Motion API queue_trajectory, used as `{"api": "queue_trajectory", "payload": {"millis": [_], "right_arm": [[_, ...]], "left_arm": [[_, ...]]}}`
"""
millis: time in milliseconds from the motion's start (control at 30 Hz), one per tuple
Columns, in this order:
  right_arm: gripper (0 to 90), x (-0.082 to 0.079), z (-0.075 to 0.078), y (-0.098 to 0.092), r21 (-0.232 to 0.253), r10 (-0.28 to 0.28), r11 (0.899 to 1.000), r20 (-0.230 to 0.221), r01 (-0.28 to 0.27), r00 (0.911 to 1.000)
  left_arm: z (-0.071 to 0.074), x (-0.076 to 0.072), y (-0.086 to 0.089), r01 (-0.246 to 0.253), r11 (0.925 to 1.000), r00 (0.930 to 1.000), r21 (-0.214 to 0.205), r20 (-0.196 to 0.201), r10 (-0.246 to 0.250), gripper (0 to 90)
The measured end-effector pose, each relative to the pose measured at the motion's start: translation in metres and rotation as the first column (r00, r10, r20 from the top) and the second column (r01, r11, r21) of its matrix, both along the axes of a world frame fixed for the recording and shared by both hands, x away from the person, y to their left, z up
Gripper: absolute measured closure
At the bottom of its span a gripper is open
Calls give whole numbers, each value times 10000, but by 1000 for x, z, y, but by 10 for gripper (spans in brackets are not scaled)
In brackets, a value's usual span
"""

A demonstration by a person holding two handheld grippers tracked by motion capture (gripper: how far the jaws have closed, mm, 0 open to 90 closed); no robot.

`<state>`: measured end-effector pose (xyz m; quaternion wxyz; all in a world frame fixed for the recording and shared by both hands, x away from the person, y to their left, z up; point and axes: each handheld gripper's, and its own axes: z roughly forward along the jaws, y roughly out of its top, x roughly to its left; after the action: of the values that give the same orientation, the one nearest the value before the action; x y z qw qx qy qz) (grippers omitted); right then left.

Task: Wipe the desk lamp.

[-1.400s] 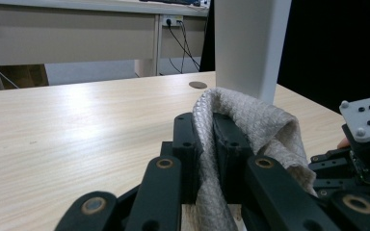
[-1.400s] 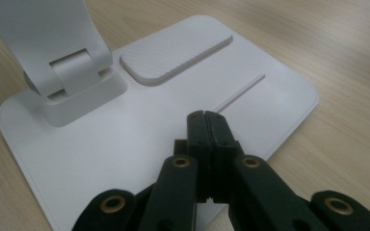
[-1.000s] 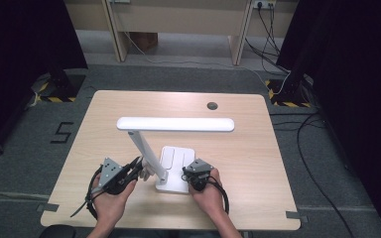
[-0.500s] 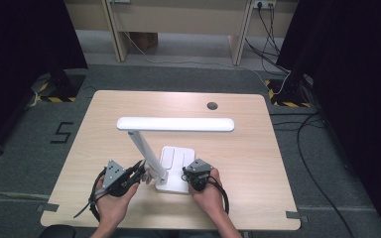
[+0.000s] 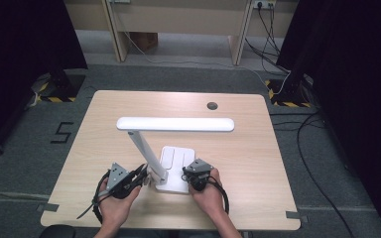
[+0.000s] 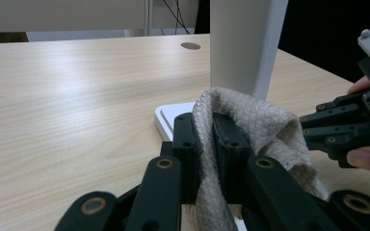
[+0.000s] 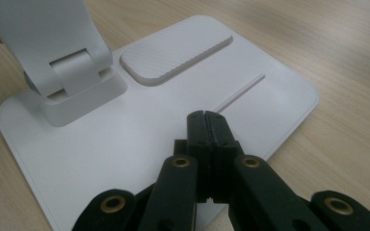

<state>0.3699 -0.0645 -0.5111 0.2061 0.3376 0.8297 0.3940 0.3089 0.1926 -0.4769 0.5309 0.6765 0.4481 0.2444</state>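
Here, left gripper [image 6: 206, 130] clamps cloth [image 6: 262, 125] — lamp base [image 7: 139, 130] beside.

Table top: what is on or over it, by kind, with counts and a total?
White desk lamp: 1
Beige cloth: 1
Black claws, left and right: 2
Total: 4

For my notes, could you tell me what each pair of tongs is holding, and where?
The left tongs pinch a folded beige cloth near its fold. The right tongs are shut, holding nothing, tips over the lamp base.
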Motion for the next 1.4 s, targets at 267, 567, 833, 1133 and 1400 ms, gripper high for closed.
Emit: {"api": "queue_trajectory", "payload": {"millis": [267,567,833,1133,1400], "right_arm": [[900,0,0,0,-1,9,10000,20,-9,10000],[900,0,0,0,-1,12,10000,19,-12,10000],[900,0,0,0,6,4,10000,17,-4,10000],[900,0,0,0,0,9,10000,18,-9,10000],[900,0,0,0,-5,14,10000,24,-14,10000]], "left_arm": [[-7,2,-2,89,9999,9997,106,-222,-86,809],[-12,4,-4,172,9997,9990,184,-418,-164,809],[-17,5,-5,204,9996,9982,205,-561,-193,808],[-19,7,-6,285,9990,9974,349,-668,-262,808],[-21,7,-7,322,9987,9968,394,-740,-293,807]]}}
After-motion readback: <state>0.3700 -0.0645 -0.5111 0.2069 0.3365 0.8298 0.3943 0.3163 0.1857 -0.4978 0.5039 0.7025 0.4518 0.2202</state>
